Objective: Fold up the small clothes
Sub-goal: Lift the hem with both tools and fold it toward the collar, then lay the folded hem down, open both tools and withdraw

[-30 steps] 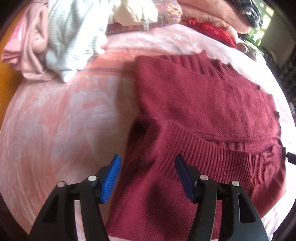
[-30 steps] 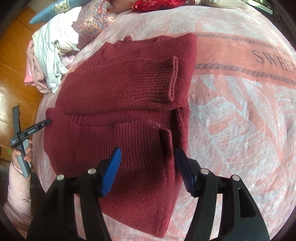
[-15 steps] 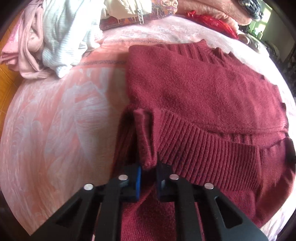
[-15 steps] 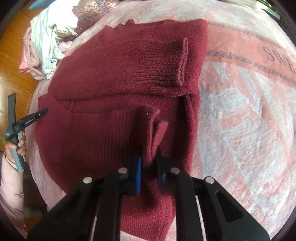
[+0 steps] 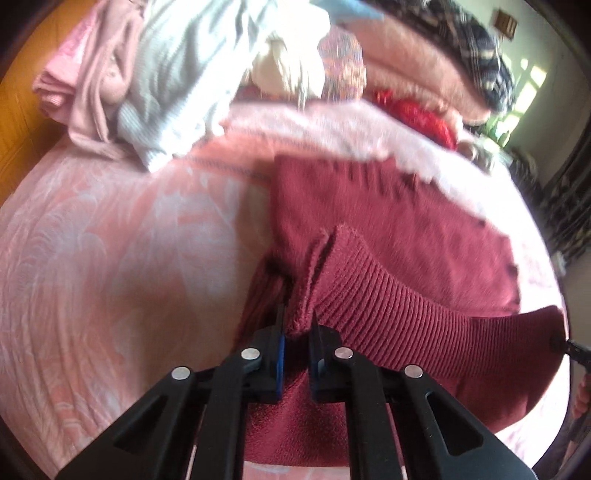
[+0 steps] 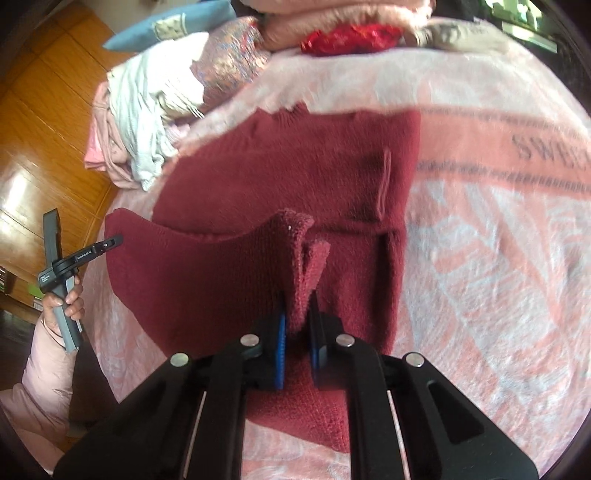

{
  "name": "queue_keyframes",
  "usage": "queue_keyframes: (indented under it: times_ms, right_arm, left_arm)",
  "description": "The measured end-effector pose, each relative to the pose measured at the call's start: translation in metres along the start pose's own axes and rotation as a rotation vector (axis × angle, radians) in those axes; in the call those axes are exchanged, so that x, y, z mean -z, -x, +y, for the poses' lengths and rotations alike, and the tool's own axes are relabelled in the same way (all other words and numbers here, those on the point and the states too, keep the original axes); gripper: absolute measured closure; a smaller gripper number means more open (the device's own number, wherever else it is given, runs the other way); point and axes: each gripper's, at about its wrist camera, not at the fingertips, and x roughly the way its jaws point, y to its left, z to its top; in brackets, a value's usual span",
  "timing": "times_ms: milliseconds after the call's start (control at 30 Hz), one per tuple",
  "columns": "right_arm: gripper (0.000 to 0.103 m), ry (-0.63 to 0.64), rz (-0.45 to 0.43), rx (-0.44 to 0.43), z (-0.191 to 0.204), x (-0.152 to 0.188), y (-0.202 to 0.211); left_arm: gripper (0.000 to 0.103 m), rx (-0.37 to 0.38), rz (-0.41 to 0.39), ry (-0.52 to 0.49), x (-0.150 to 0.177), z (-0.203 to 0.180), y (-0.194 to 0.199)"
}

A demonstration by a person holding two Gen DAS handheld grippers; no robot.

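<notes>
Dark red knitted sweater (image 5: 388,236) spread flat on a pink patterned bedspread (image 5: 110,258), sleeves folded across the body. Ribbed hem lifted off the bed at both bottom corners, sagging in a band between them. Left tool (image 5: 297,334) pinched tight on the hem corner nearest it, a bunch of knit standing up between the blue pads. Right tool (image 6: 297,332) clamped the same way on the other corner, a fold of wool rising from its narrow gap. Both tools closed down onto the cloth within the last second.

Beyond the sweater's collar: a heap of pale clothes (image 5: 177,81), white-grey and light pink, with a cream piece and a floral cushion (image 5: 343,55) beside it. Further along the far edge from the sweater, a thick folded pink blanket (image 5: 417,66), a dark plaid cloth (image 5: 476,48) on top of it, and something shiny red (image 5: 421,114) just below. Much of this blurred.

Only in the left wrist view: a bright window or doorway (image 5: 532,85) far to the side of the sweater, and a dark tip of the right tool touching the hem at the frame's edge.

Only in the right wrist view: orange wooden floor (image 6: 40,122) past the clothes heap, dark lettering (image 6: 546,147) woven into the bedspread beside the sweater, a blue pillow (image 6: 173,26) behind the heap, and the person's hand (image 6: 62,299) in a pink padded sleeve (image 6: 44,369), wrapped round the left tool's grey handle at the sweater's lifted corner.
</notes>
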Motion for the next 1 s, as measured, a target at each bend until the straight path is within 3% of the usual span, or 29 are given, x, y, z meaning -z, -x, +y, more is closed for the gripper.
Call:
queue_keyframes:
  times_ms: [267,567,767,1000]
  right_arm:
    - [0.096,0.002,-0.111,0.039,0.001,-0.053,0.024]
    - [0.096,-0.044,-0.139,0.131,-0.024,-0.147,-0.006]
    - [0.097,-0.085,-0.125,0.168,-0.045,-0.192,-0.05]
    - [0.097,-0.089,-0.079,0.254,-0.065,-0.205,-0.099]
  left_arm:
    - [0.094,0.019,-0.113,0.003,-0.057,-0.018,0.018]
    - [0.094,-0.007,-0.161,0.035,-0.143,-0.04,-0.03]
    - [0.093,-0.073,-0.138,0.019,-0.168,-0.047,-0.079]
    - [0.093,-0.114,-0.055,-0.001,-0.174,-0.049,-0.136]
